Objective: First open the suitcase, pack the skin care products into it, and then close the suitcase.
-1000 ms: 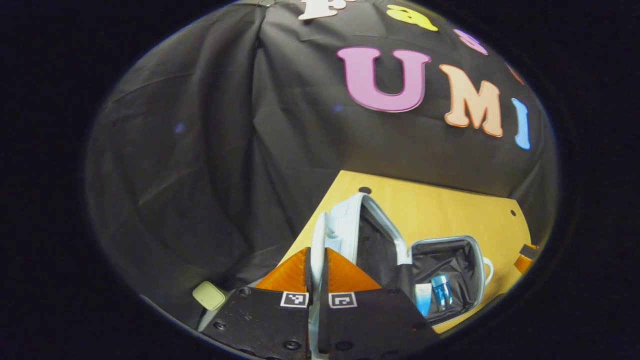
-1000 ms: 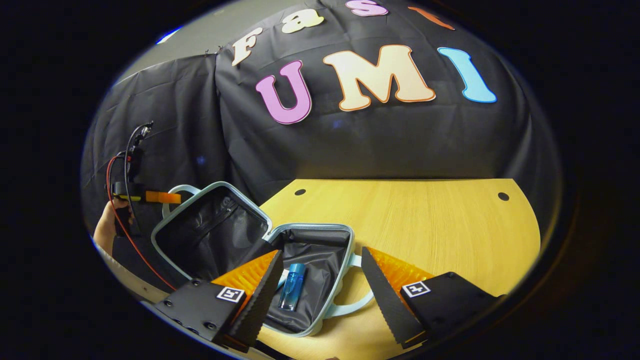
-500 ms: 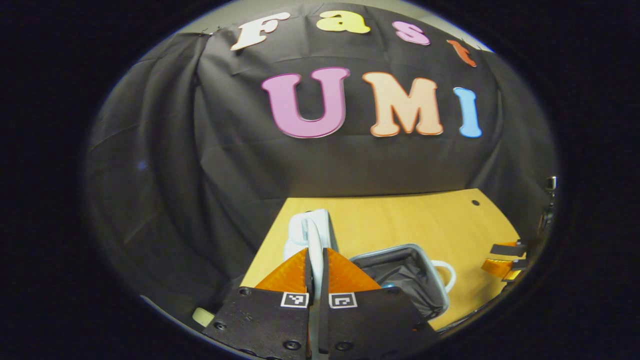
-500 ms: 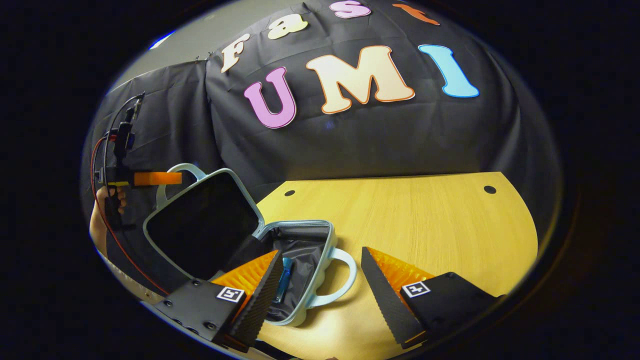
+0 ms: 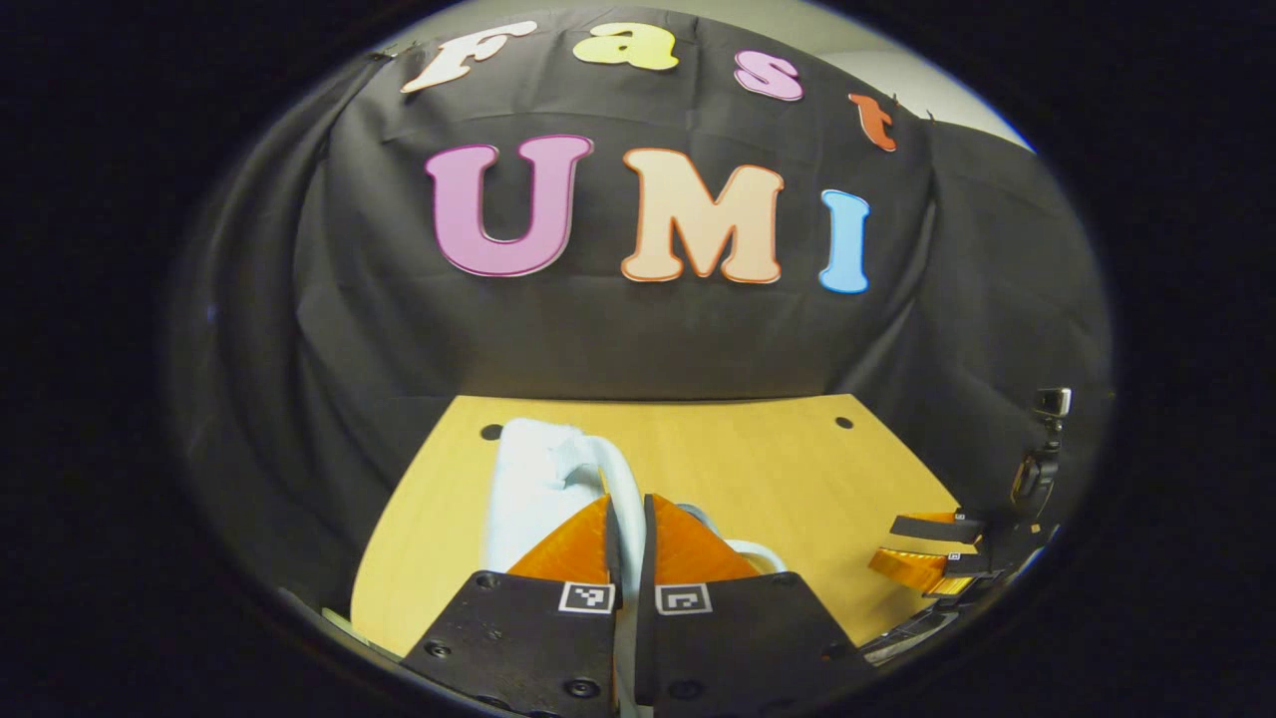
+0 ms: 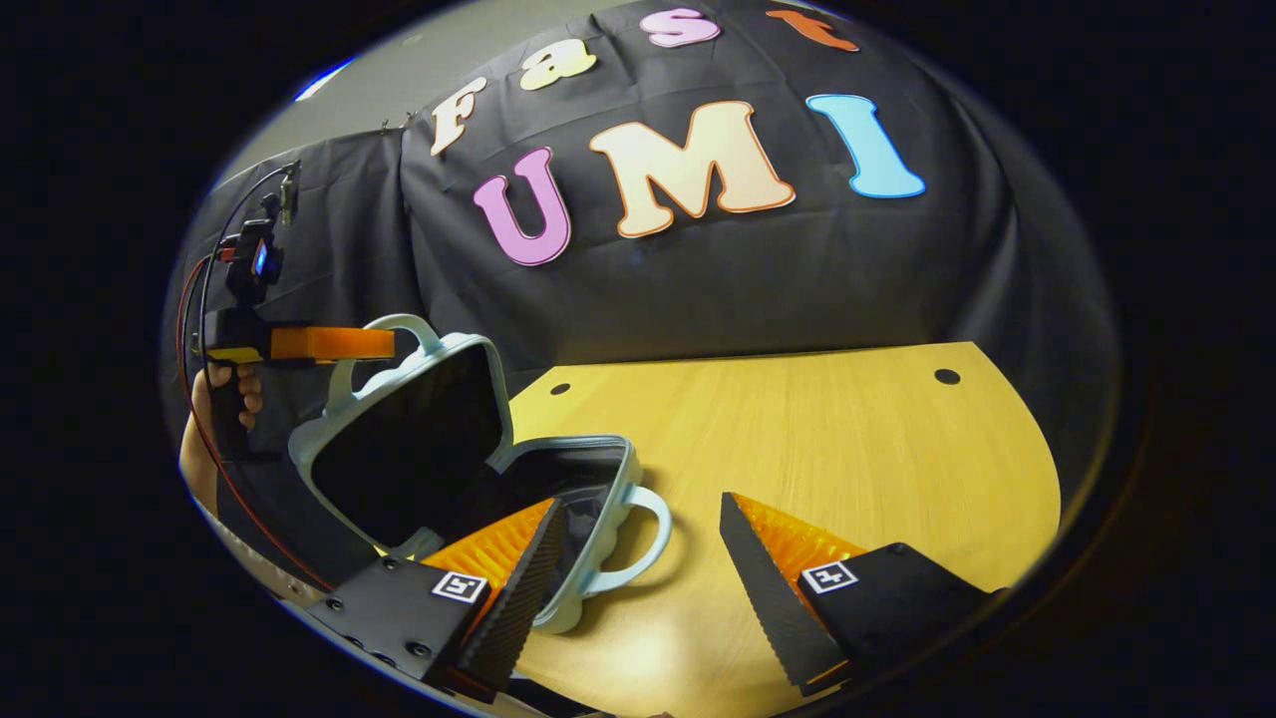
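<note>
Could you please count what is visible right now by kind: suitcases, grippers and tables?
Suitcase: 1
Grippers: 2, the left gripper and the right gripper
Table: 1
Total: 4

Suitcase (image 6: 469, 429) shell looked like smooth, matt pale plastic; its lining (image 6: 409, 439) was dark cloth with a slight sheen. Tabletop (image 6: 797, 429) was light wood grain, satin finish. Booth wall (image 6: 698, 279) was matt, creased black cloth.

Left tongs (image 5: 627, 519) pinched tight on the lid handle (image 5: 626, 489), held level in a hand (image 6: 214, 419); right tongs (image 6: 638, 558) gape wide, gripping nothing.
</note>
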A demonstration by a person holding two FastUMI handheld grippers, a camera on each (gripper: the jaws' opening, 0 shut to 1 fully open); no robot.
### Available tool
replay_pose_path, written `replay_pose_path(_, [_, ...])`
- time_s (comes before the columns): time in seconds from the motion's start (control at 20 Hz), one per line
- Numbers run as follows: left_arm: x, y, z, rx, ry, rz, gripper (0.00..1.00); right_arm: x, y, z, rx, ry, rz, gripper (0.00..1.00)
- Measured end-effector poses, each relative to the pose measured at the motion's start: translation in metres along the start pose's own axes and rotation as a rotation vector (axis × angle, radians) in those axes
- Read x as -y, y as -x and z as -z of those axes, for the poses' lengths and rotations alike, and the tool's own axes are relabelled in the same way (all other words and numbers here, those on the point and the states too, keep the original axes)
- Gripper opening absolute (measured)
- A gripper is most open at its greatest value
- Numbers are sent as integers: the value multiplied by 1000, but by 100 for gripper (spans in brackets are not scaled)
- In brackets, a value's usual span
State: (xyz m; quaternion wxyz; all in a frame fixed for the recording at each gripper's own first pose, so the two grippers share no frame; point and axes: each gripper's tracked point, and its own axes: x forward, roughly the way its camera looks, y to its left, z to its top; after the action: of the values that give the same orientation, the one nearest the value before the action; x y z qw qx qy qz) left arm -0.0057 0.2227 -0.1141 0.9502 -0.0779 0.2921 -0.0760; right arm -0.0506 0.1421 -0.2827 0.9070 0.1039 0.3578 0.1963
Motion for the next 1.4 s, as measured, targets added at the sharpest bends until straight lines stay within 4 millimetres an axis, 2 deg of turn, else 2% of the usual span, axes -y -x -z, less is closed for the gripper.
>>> replay_pose_path(0.25, [52, -31, 19, -54, 54, 119, 2, 32, 21, -8, 25, -23, 54, 98])
replay_pose_path(0.3, [59, -36, 22, -62, 59, 132, 2, 37, 23, -8, 25, -28, 63, 94])
replay_pose_path(0.45, [80, -50, 37, -94, 62, 159, 3, 51, 31, -6, 21, -27, 85, 94])
replay_pose_path(0.5, [87, -54, 42, -103, 62, 163, 4, 54, 34, -6, 18, -23, 89, 98])
replay_pose_path(0.65, [107, -69, 64, -147, 47, 181, 3, 61, 41, -7, 17, -8, 98, 98])
replay_pose_path(0.7, [113, -73, 72, -162, 38, 186, 4, 63, 42, -8, 18, -5, 101, 94])
replay_pose_path(0.85, [127, -82, 96, -212, 15, 195, 4, 68, 45, -10, 19, -6, 107, 94])
replay_pose_path(0.9, [129, -88, 99, -223, 16, 192, 4, 69, 47, -9, 17, -5, 110, 98])
replay_pose_path(0.95, [133, -94, 102, -224, 35, 188, 6, 72, 49, -9, 19, -3, 114, 98])
replay_pose_path(1.0, [137, -97, 105, -234, 61, 185, 7, 73, 50, -11, 24, -3, 117, 94])
replay_pose_path(1.05, [141, -96, 111, -243, 84, 183, 12, 74, 52, -15, 35, -1, 117, 98])
replay_pose_path(1.1, [144, -93, 110, -228, 102, 182, 13, 75, 54, -20, 50, 3, 116, 98])
replay_pose_path(1.15, [147, -91, 100, -168, 109, 162, 26, 77, 56, -26, 65, 11, 115, 98])
replay_pose_path(1.2, [149, -90, 77, -87, 105, 143, 22, 80, 58, -32, 87, 22, 115, 98])
replay_pose_path(1.25, [151, -88, 61, -21, 89, 115, 27, 80, 62, -42, 114, 35, 111, 98])
replay_pose_path(1.3, [151, -82, 45, 44, 74, 83, 38, 81, 65, -53, 146, 57, 108, 98])
replay_pose_path(1.35, [151, -76, 32, 104, 58, 44, 58, 81, 69, -66, 185, 91, 110, 98])
replay_pose_path(1.4, [150, -69, 15, 163, 43, 3, 67, 80, 74, -81, 230, 126, 111, 98])
